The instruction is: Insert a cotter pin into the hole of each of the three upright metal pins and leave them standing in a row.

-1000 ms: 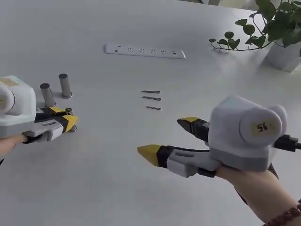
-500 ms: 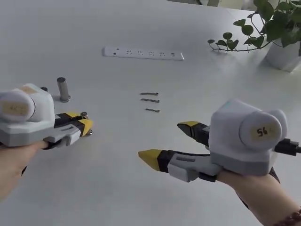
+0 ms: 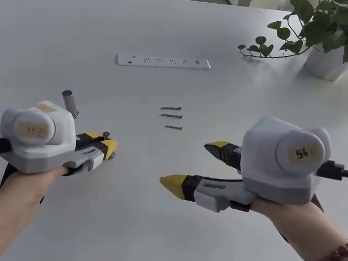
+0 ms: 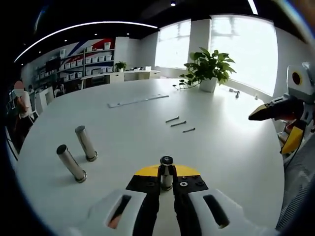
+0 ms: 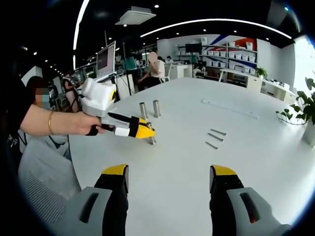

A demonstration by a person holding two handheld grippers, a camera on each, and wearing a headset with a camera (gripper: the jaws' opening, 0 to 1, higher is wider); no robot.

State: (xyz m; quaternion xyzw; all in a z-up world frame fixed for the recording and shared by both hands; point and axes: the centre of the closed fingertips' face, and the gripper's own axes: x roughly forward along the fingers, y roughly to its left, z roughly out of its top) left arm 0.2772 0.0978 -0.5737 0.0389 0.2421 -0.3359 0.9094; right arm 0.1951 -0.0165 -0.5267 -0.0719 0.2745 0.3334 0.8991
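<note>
My left gripper (image 3: 106, 145) is shut on one short metal pin (image 4: 166, 172), held upright close to the table; the held pin (image 5: 151, 138) also shows in the right gripper view. Two more metal pins (image 4: 86, 142) (image 4: 71, 162) stand upright to its left. In the head view one standing pin (image 3: 68, 102) rises behind the left gripper's body. Three cotter pins (image 3: 172, 116) lie in a row mid-table, apart from both grippers. My right gripper (image 3: 196, 165) hovers wide open near the front right, with nothing between its jaws.
A white power strip (image 3: 162, 61) lies at the far side of the white table (image 3: 136, 217). A potted plant (image 3: 312, 27) stands at the back right. People sit at desks beyond the table (image 5: 156, 64).
My left gripper has moved right, toward the table's middle, carrying the metal pin away from the two standing pins. The right gripper has barely moved.
</note>
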